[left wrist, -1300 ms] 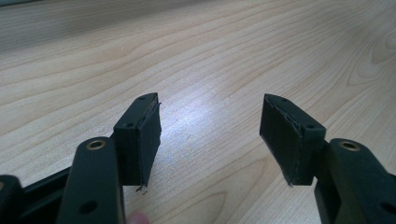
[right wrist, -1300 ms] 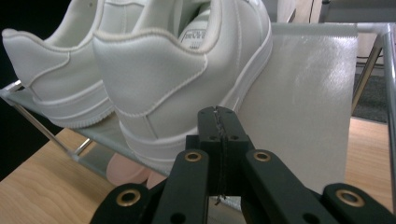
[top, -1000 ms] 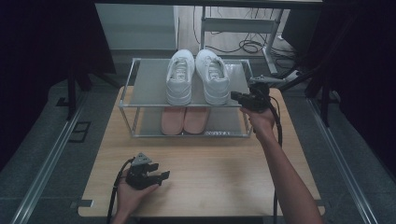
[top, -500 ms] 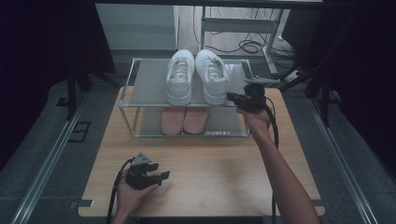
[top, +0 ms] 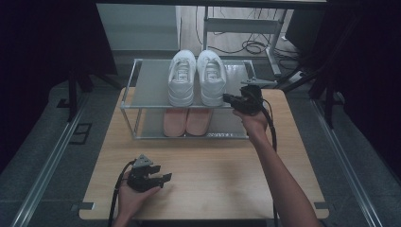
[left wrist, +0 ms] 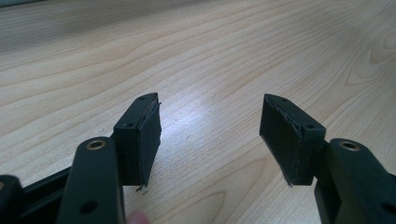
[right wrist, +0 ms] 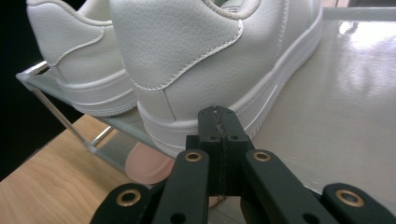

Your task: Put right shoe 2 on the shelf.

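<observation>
Here, R claw (right wrist: 219, 122), pinched tight w/ nothing held, meets the grainy white leather sneaker's (right wrist: 196, 60) rubber heel.

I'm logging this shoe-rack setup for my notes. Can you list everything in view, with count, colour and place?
white sneakers: 2, white, side by side on the rack's top shelf, heels toward the person
pink shoes: 2, pink, side by side on the lower shelf
rack: 1, metal frame with pale shelves, far half of the table
table: 1, light wood
cables: several, dark, floor behind the table
left gripper: 1, black, jaws open, near table edge
right gripper: 1, black, jaws shut, tip at the right sneaker's heel
</observation>
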### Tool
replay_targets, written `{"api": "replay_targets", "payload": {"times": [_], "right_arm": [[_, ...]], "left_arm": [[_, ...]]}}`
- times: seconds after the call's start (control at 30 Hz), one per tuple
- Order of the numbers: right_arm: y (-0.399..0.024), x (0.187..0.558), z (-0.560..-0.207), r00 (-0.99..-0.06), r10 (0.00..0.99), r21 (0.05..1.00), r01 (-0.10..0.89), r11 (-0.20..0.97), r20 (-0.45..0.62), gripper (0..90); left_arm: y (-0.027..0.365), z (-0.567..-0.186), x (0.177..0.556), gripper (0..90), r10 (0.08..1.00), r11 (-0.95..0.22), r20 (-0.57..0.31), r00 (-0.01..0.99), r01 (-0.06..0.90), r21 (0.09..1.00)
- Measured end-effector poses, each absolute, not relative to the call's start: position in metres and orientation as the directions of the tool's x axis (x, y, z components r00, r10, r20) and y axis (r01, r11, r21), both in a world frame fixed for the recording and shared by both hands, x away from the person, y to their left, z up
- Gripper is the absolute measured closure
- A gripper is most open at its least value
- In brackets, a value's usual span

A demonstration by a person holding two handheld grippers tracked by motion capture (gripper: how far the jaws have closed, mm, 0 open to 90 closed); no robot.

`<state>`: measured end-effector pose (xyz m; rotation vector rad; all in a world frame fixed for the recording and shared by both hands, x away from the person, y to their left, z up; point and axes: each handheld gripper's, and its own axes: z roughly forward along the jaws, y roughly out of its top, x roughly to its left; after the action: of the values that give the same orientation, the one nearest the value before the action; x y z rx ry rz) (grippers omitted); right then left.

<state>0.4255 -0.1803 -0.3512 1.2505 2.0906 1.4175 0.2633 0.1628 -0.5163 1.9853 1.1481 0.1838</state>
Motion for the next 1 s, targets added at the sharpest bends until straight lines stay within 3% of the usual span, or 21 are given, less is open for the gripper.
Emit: {"api": "replay_targets", "payload": {"times": [1.0], "right_arm": [[-0.163, 0.422, -0.355, -0.596, 0.778, 0.880, 0.457, 0.126, 0.198, 90.0]], "left_arm": [[0.165, -0.518, 0.265, 39.0, 0.782, -0.243, -0.261, 0.566, 0.662, 0.709]]}}
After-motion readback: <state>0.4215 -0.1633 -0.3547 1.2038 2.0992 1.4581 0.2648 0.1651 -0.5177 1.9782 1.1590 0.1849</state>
